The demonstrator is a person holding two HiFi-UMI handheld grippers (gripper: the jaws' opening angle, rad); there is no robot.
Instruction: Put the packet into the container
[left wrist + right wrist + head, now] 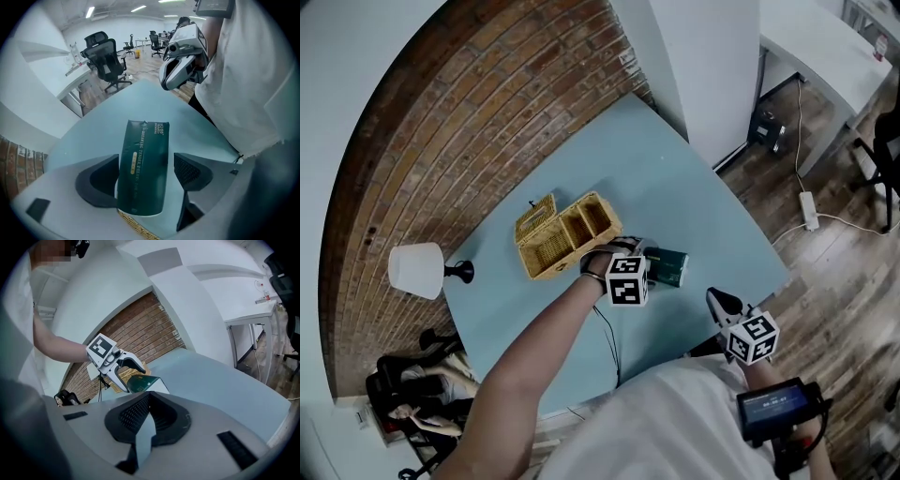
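Note:
A dark green packet [671, 267] lies flat on the light blue table [694, 187], just right of the wicker container [567, 234], whose lid stands open. My left gripper [649, 264] is open around the packet [143, 164]; a gap shows at the right pad and neither pad presses it. A strip of wicker [136, 228] shows under the packet's near end. My right gripper [719, 302] hovers near the table's front edge, shut and empty. In the right gripper view it [146, 401] points at the left gripper [133, 379] and the packet [146, 381].
A white lamp [417, 267] stands at the table's left edge by the brick wall [469, 112]. A thin cable [609, 342] runs over the table toward me. Office chairs [110, 61] and a white desk [825, 47] stand beyond the table.

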